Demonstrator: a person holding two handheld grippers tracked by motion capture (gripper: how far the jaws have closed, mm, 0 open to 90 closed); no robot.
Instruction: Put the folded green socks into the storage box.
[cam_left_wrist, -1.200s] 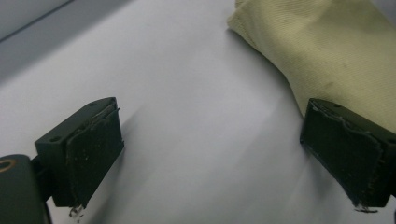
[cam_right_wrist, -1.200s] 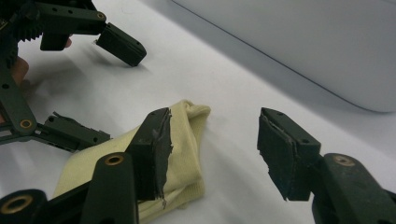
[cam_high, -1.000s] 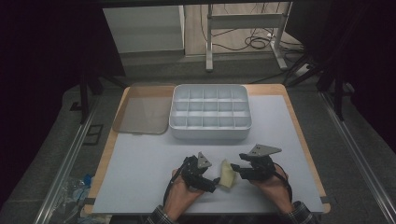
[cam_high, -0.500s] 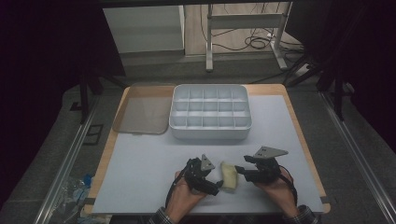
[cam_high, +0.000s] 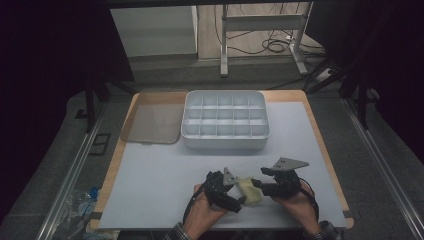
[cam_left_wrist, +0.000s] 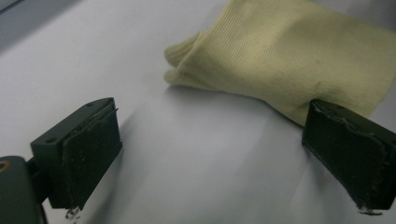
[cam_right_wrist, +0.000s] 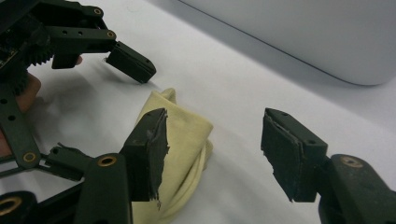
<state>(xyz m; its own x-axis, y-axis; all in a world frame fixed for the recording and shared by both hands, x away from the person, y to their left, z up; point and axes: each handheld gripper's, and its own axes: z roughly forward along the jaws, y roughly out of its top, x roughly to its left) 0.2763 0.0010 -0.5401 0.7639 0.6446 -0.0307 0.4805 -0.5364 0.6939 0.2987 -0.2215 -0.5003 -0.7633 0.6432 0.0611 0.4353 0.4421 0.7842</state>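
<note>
A pale yellow knitted cloth (cam_high: 249, 192) lies folded on the white table mat near the front edge, between my two hands. My left gripper (cam_high: 238, 196) is at the cloth's left side, jaws wide open. In the left gripper view the cloth (cam_left_wrist: 299, 56) lies just ahead, partly behind the right jaw of the left gripper (cam_left_wrist: 212, 135), with bare mat in the gap. My right gripper (cam_high: 259, 179) stands open at the cloth's right. In the right gripper view its (cam_right_wrist: 217, 140) left jaw hangs over the cloth (cam_right_wrist: 184, 140). The left gripper (cam_right_wrist: 133, 63) shows beyond.
A white box with several compartments (cam_high: 225, 120) stands at the middle back of the mat, its wall (cam_right_wrist: 303, 32) close ahead of the right gripper. A flat translucent lid (cam_high: 150, 120) lies left of the box. The mat ends at a wooden edge (cam_high: 330, 165).
Both hands and the cloth have drifted slightly toward the front edge. Jaws stand about as wide as before.
</note>
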